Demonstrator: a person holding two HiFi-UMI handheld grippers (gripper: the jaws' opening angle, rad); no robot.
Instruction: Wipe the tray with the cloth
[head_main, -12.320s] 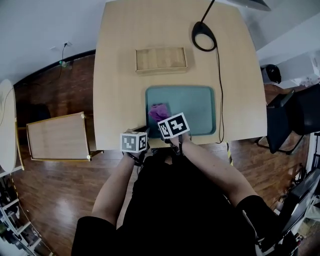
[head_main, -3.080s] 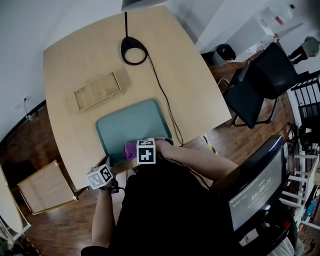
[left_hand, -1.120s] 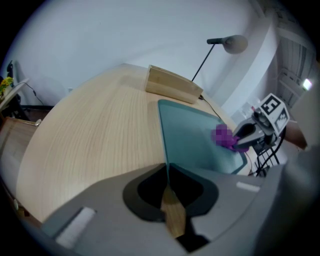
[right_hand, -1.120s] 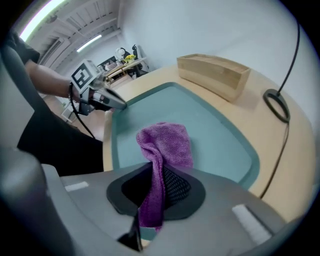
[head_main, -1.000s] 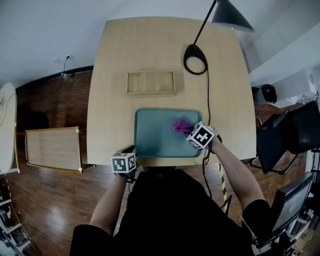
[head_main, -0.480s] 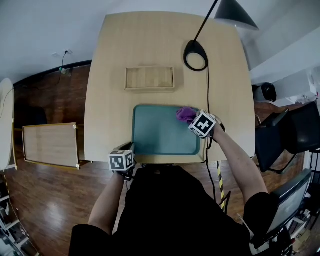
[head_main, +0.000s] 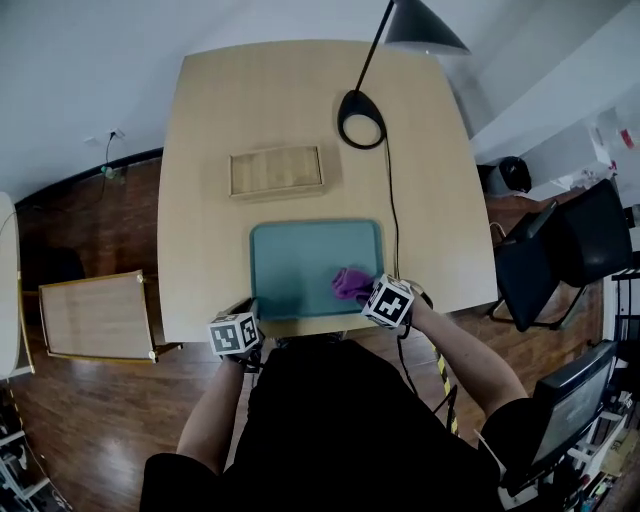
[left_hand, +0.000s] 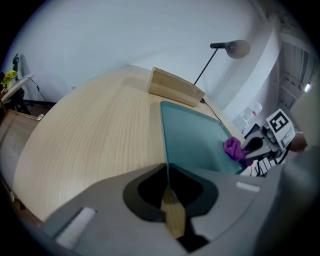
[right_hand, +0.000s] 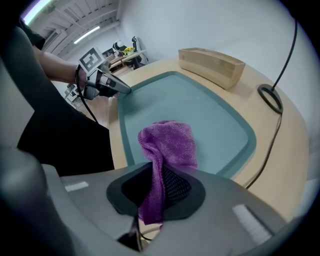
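Note:
A teal tray (head_main: 300, 260) lies near the front edge of the wooden table (head_main: 210, 200). My left gripper (head_main: 248, 310) is shut on the rim at the tray's near left corner; in the left gripper view the rim (left_hand: 165, 150) runs straight into the closed jaws of that gripper (left_hand: 167, 182). My right gripper (head_main: 365, 292) is shut on a purple cloth (head_main: 350, 284), which rests on the tray at its near right corner. In the right gripper view the cloth (right_hand: 170, 142) hangs from the right gripper (right_hand: 155, 195) and spreads over the tray (right_hand: 200, 105).
A shallow wooden box (head_main: 276, 171) lies beyond the tray. A black lamp base (head_main: 360, 104) stands at the back right, and its cable (head_main: 391, 225) runs down the tray's right side. A black chair (head_main: 560, 250) stands right of the table, a wooden board (head_main: 95, 315) left.
The right gripper has drawn the cloth from the tray's far right corner back to its near right corner. The left gripper has kept its grip on the rim.

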